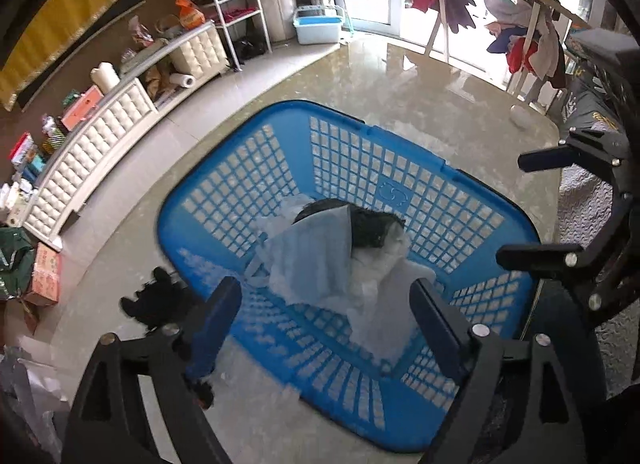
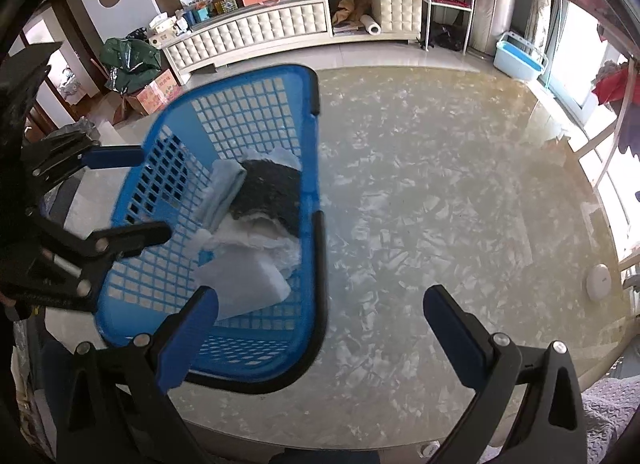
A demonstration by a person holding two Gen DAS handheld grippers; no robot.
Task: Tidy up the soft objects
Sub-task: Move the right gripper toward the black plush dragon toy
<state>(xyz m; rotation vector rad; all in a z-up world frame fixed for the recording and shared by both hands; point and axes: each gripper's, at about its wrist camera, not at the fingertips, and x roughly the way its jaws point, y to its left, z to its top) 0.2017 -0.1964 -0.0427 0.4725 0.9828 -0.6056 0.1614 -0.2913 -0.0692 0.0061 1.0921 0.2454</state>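
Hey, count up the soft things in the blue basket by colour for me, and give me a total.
Pale blue: 1, folded cloth
Black: 1, fuzzy piece
White: 1, crumpled piece
Pale grey: 1, folded cloth
Total: 4 in the blue basket, as far as the pile shows.

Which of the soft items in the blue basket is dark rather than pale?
The black fuzzy cloth, lying at the far end of the blue basket; the folded cloths around it are pale blue or white.

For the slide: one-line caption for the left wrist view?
Open left gripper above blue laundry basket holding folded cloths on a glass table.
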